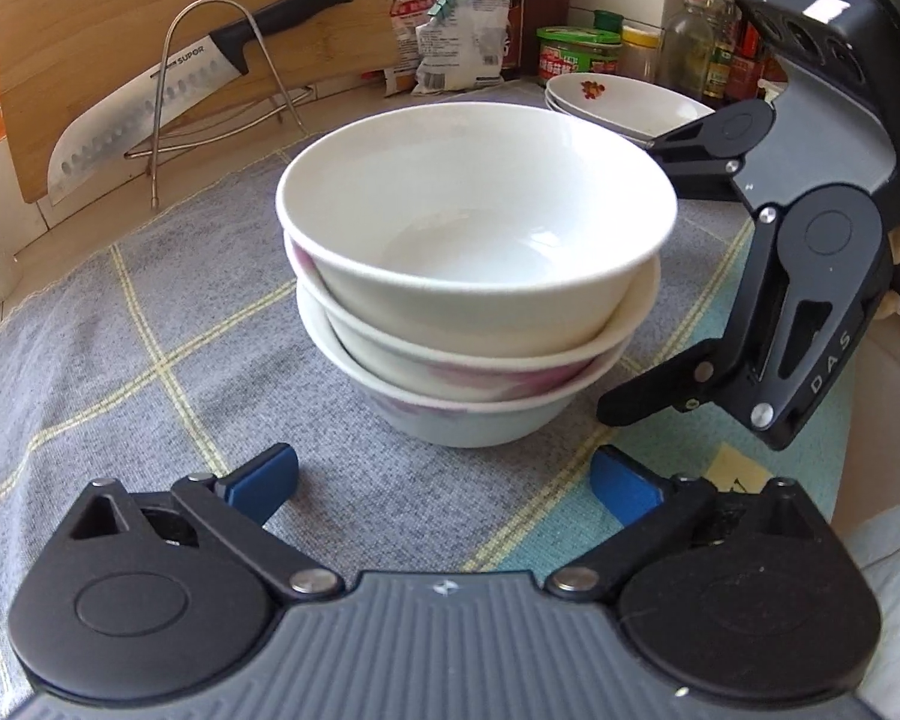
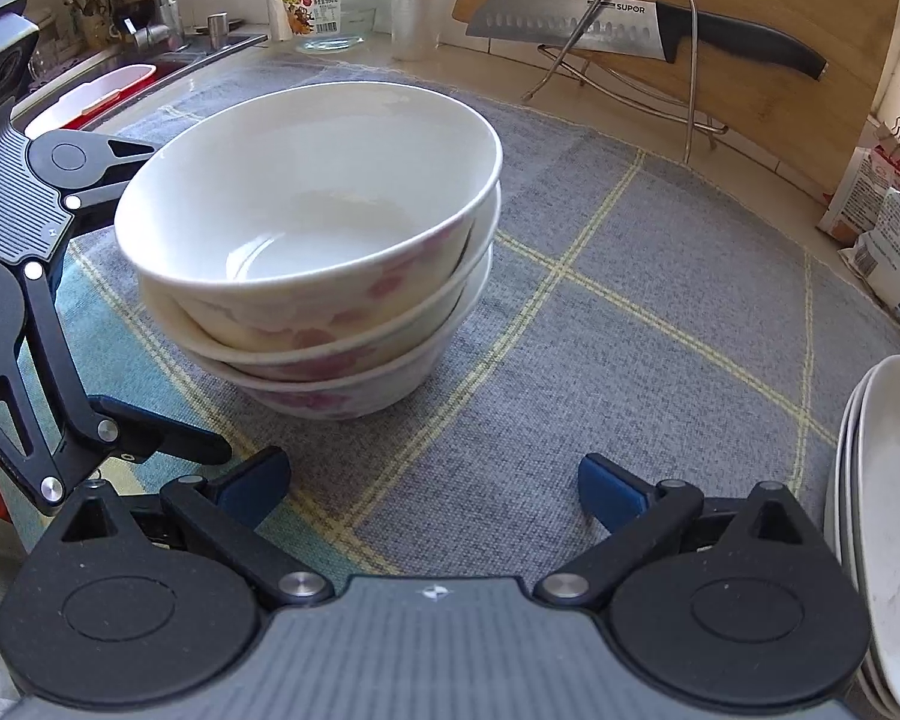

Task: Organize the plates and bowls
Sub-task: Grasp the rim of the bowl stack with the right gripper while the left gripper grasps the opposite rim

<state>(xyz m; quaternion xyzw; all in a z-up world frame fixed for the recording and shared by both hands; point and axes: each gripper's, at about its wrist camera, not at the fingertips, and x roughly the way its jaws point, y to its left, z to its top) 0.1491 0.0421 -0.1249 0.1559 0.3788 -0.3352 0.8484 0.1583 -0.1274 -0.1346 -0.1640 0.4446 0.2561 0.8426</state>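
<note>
Three white bowls with pink flowers sit nested in a stack [image 1: 474,276] on the grey checked mat [image 1: 150,360]; the stack also shows in the right wrist view [image 2: 312,246]. My left gripper [image 1: 444,480] is open and empty just in front of the stack. My right gripper [image 2: 432,486] is open and empty; in the left wrist view it [image 1: 624,276] stands at the stack's right side, jaws wide apart. A stack of white plates [image 1: 624,102] lies behind on the right, and shows at the right edge of the right wrist view [image 2: 888,510].
A bamboo cutting board [image 1: 150,18] and a knife [image 1: 168,102] lean on a wire rack [image 1: 222,90] at the back. Food bags [image 1: 456,30], jars and bottles [image 1: 690,42] line the wall. A sink [image 2: 120,60] and a glass jar [image 2: 330,0] are beyond the mat.
</note>
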